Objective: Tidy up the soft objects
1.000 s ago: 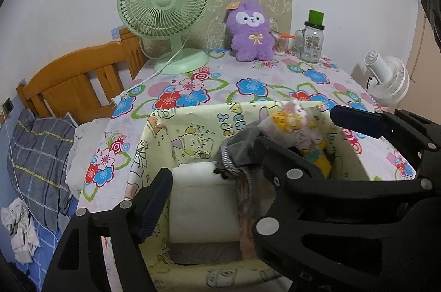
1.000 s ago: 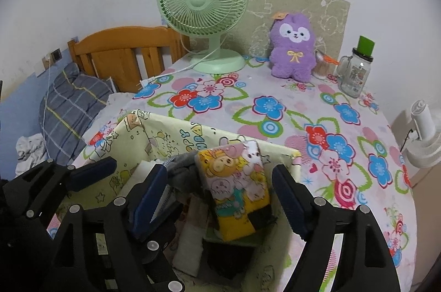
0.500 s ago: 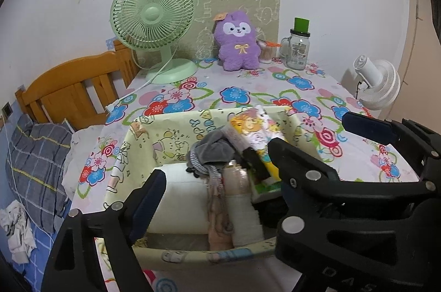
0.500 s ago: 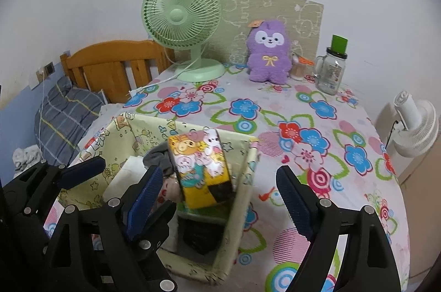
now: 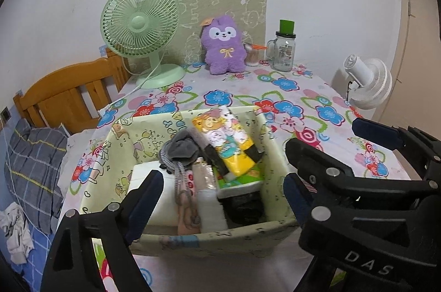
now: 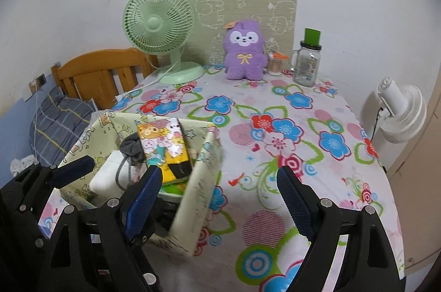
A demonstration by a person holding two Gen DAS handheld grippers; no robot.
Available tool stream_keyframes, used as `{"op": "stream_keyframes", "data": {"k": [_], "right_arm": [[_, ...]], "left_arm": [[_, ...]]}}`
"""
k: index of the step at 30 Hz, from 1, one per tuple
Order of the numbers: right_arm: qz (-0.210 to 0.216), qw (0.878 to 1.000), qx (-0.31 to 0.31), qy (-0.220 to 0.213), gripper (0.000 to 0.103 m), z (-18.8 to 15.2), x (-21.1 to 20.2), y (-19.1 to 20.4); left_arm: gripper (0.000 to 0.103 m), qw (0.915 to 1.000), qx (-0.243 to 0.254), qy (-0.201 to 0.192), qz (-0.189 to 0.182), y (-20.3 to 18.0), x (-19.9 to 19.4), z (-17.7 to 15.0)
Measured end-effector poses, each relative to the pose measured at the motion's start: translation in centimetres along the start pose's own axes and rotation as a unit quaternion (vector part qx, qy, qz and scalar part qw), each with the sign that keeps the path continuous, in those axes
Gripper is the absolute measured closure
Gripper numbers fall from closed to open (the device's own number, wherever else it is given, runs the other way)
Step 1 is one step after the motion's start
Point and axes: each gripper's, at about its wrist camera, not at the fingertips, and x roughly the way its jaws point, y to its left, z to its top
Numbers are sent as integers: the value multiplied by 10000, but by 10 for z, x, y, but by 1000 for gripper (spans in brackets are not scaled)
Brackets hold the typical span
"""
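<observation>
The left gripper is wide open and holds nothing. Its jaws have just been opening more. The storage box sits on the table below and past its two fingers, but the blue pads do not touch anything inside.

The right gripper is wide open too, and it is empty. Its jaws also just opened a bit more. Its left finger hangs over the near corner of the box, and its right finger is over the flowery tablecloth.

The box is made of pale yellow cloth with cartoon pictures. The soft things are packed in it: a bright yellow cartoon pack leaning on top, a grey bundle next to it, a white folded thing on the left, a pink and cream roll in the middle, and something dark at the bottom right.

Far back on the table stand a green fan, a purple plush toy and a glass jar with a green lid. They are well apart from the box. A white fan stands off the table to the right. A wooden bed end and a checked blanket are on the left
</observation>
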Motion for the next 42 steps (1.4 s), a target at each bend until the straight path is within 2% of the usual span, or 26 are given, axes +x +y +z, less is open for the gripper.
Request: {"op": "stream_keyframes", "data": {"k": [27, 42], "right_arm": [[-547, 9962, 400, -547, 15, -20, -65, -63], [-773, 9919, 513, -871, 11, -29, -101, -85]], "left_arm": [[4, 9989, 28, -469, -46, -42, -38, 3], [1, 9968, -50, -782, 173, -43, -64, -1]]}}
